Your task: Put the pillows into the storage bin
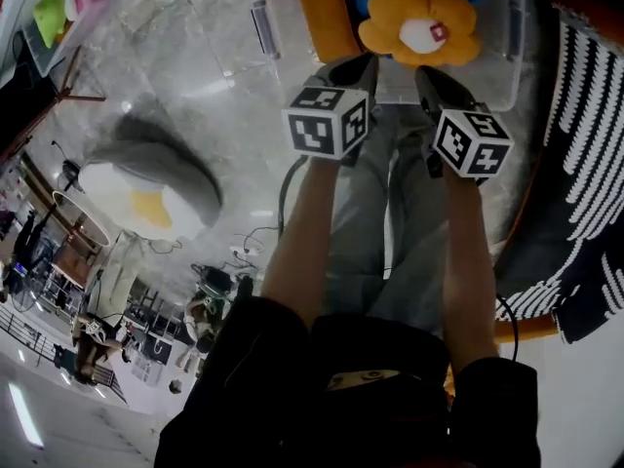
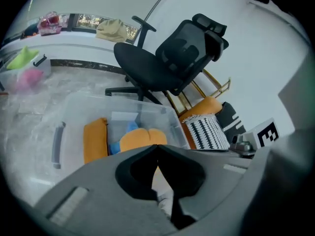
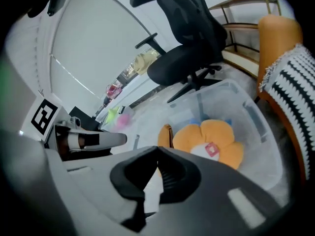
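Partly done, by the look of it. Bin (image 1: 507, 76) holds 3 already: flower pillow (image 1: 421, 27) on top w/ a red tag, orange pillow (image 1: 322, 13) on edge along its left wall, blue pillow (image 2: 125, 132) behind those. L gripper (image 1: 363, 66) & R gripper (image 1: 431, 78) are both clenched, jaws tip to tip w/ nothing btwn them, just short of the bin's near rim. Left to do: grey pillow (image 1: 146, 188), white & yellow front, lies on the floor (image 1: 195, 76) well apart from the bin, to the person's left. Striped pillow (image 1: 585, 154) rests on the seat (image 3: 278, 31) right of the bin; may count too, can't tell. So prob. 1–2 to go.
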Available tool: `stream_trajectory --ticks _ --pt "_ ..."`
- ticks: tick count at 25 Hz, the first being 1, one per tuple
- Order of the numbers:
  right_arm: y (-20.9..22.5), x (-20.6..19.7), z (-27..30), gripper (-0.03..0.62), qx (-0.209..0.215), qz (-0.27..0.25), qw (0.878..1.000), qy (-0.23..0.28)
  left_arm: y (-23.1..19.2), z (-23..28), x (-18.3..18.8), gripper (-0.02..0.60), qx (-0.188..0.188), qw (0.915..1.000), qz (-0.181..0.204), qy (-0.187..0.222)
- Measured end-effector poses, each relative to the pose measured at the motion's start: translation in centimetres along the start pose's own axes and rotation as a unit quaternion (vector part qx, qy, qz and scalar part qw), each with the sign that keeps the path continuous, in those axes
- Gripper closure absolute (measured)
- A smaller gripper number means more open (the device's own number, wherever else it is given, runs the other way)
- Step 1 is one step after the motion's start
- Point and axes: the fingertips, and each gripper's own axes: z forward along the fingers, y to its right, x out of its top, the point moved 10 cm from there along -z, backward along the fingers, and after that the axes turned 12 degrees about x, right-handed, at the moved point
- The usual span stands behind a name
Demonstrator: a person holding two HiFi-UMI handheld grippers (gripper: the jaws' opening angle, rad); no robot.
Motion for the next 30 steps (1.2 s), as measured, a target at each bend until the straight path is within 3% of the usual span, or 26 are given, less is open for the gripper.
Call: stream_trajectory --ticks 3,7,9,11,13,15,19,25,27,28,30 --pt "0.6 0.2 -4.7 0.591 -0.012 -0.003 0.999 0.037 5.0 -0.2 1.0 0.571 -0.043 0.9990 0.011 0.008" --pt "1.3 -0.8 -12.5 0.591 0.015 0.047 0.992 0.115 13.7 -0.8 1.8 0.572 -0.109 0.9899 0.086 0.025" --pt "1.9 -1.3 -16.5 0.591 0.015 0.068 0.985 0.157 17.9 -1.4 2.2 0.572 -0.137 0.9814 0.129 0.039" --pt "2.4 -1.6 -20.3 0.591 0.007 0.094 0.974 0.205 21.7 -2.5 2.8 0.572 -0.140 0.9708 0.185 0.062" --pt "2.6 -1.8 -24.0 0.591 -0.005 0.120 0.959 0.256 25.8 -4.3 3.8 0.572 -0.140 0.9553 0.241 0.099" --pt "2.2 -2.2 -27.8 0.591 -0.026 0.137 0.943 0.301 30.2 -6.4 4.6 0.572 -0.159 0.9401 0.272 0.130" --pt "0.4 -1.8 -36.1 0.591 -0.073 0.136 0.916 0.370 37.8 -10.5 5.5 0.572 -0.190 0.9241 0.295 0.152" --pt "-2.7 -0.5 -50.0 0.591 -0.174 0.084 0.877 0.440 45.8 -16.8 6.3 0.572 -0.246 0.9196 0.251 0.176" --pt "-3.8 0.3 -53.7 0.591 -0.214 0.068 0.859 0.461 48.4 -18.6 7.2 0.572 -0.258 0.9071 0.271 0.193" --pt "-4.6 0.5 -55.3 0.591 -0.233 0.058 0.850 0.468 49.8 -19.5 7.6 0.572 -0.258 0.8952 0.300 0.206" --pt "-6.2 0.8 -57.7 0.591 -0.271 0.029 0.840 0.470 52.6 -21.5 8.1 0.572 -0.250 0.8632 0.367 0.241"
